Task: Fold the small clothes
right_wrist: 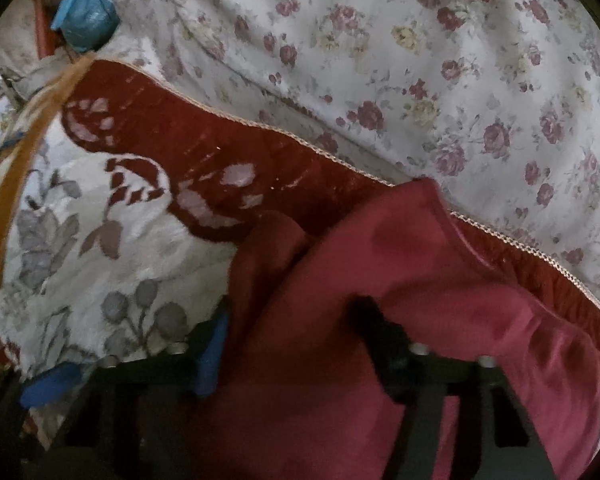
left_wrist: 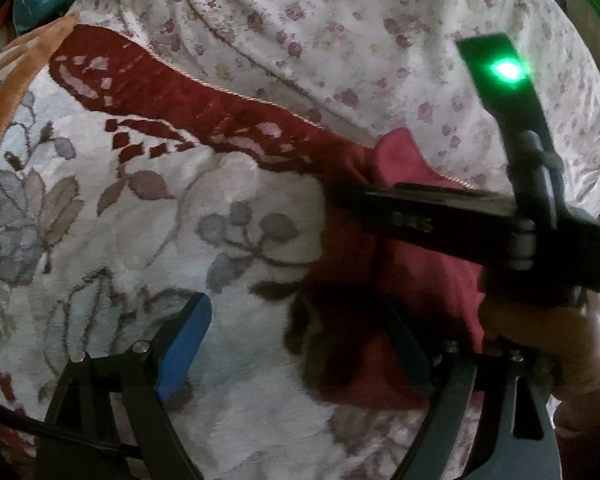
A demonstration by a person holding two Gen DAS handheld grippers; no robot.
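Two claws | left claw [left_wrist: 300,344] wide, empty | right claw [right_wrist: 296,344] blurred, grip on red garment [right_wrist: 400,264] unclear

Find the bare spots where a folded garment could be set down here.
Free: the pale flowered blanket, between its dark red border and the left gripper; also the rose-print sheet beyond the border. Crowded: around the red garment, where both grippers work.

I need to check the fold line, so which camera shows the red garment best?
The right wrist view: the red garment fills its lower middle, with folds and an edge visible. The left wrist view shows only part of it, crossed by the right gripper.
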